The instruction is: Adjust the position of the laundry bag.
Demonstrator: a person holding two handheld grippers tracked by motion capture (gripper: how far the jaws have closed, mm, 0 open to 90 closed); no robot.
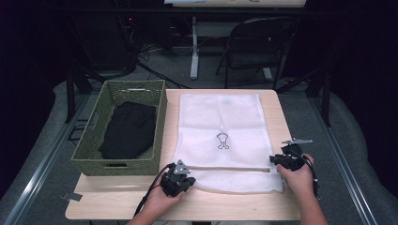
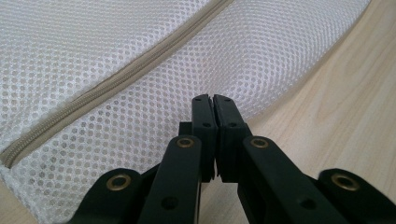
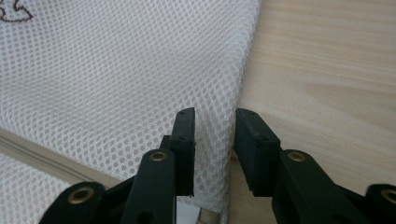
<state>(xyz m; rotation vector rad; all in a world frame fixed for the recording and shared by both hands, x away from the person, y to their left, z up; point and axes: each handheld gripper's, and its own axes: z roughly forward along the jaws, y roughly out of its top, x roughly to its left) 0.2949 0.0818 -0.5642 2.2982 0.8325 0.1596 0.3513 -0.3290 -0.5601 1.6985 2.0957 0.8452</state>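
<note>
A white mesh laundry bag (image 1: 220, 117) lies flat on the wooden table (image 1: 225, 206), its beige zipper (image 1: 225, 168) running across near the front edge. My left gripper (image 1: 180, 176) rests at the bag's front left corner. Its jaws are shut, tips (image 2: 214, 99) over the mesh (image 2: 93, 37) just below the zipper (image 2: 116, 79), and I see no fold of mesh between them. My right gripper (image 1: 280, 160) is at the bag's right edge near the zipper's end. It is open (image 3: 214, 114), and its jaws straddle the bag's edge (image 3: 116, 70) with mesh in the gap.
A green woven basket (image 1: 117, 166) stands on the table's left side with a black garment (image 1: 129, 129) inside. Bare wood runs along the front and right of the bag. A folding chair (image 1: 258, 42) and cables sit on the floor beyond the table.
</note>
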